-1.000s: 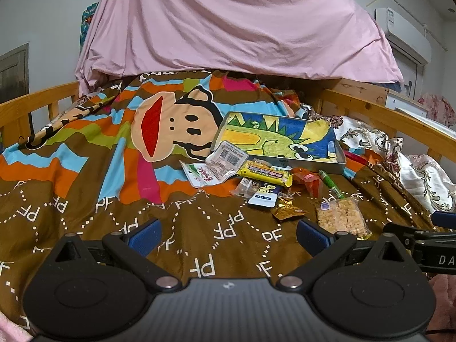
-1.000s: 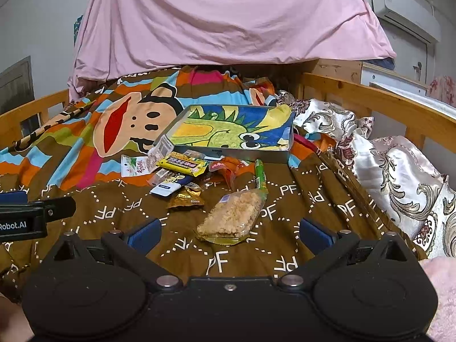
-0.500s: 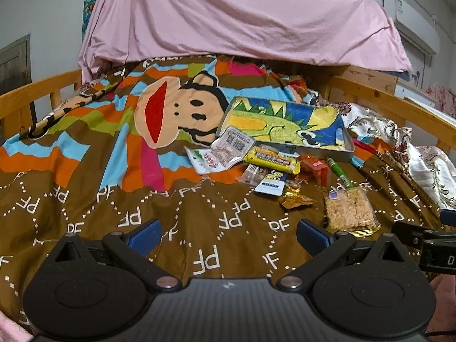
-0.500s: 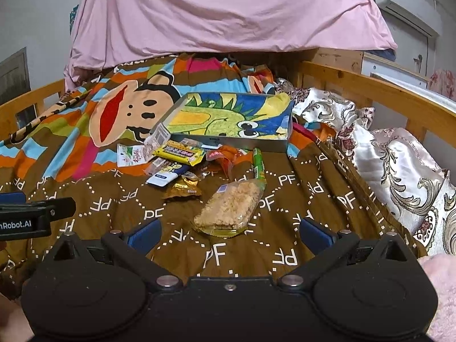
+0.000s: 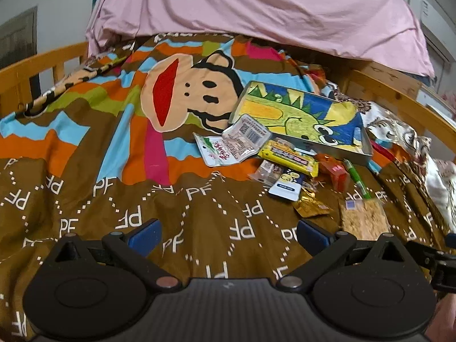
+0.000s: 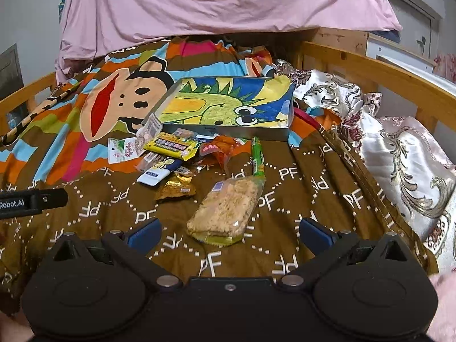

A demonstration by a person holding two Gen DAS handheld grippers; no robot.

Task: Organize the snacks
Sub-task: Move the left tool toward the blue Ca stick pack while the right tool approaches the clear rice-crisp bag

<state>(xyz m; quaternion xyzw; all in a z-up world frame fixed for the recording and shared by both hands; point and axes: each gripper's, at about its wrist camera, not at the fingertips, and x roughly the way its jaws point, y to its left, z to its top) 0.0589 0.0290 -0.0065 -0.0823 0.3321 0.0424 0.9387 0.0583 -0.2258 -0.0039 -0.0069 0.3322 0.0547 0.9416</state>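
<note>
Left wrist: my left gripper (image 5: pixel 228 232) spread empty; the snack pile (image 5: pixel 287 168) at two o'clock looms larger than before. Right wrist: right gripper (image 6: pixel 228 232) gaping, crumbly clear-wrapped bar (image 6: pixel 226 209) at twelve, nearer, before the dinosaur tin (image 6: pixel 228 107).

I count one shallow metal tray with a dinosaur drawing (image 6: pixel 228 105). Near its front edge lie the snacks: one clear bag of beige crispy pieces (image 6: pixel 226 209), one green stick packet (image 6: pixel 257 156), one small gold foil packet (image 6: pixel 175 189), one yellow wrapped bar (image 6: pixel 171 145), one white and blue sachet (image 6: pixel 158 171), one orange wrapper (image 6: pixel 222 149), one white pouch with red writing (image 5: pixel 216 151) and one clear packet with a barcode (image 5: pixel 246 135). I see two claws, one left (image 5: pixel 228 232) and one right (image 6: pixel 229 229).
</note>
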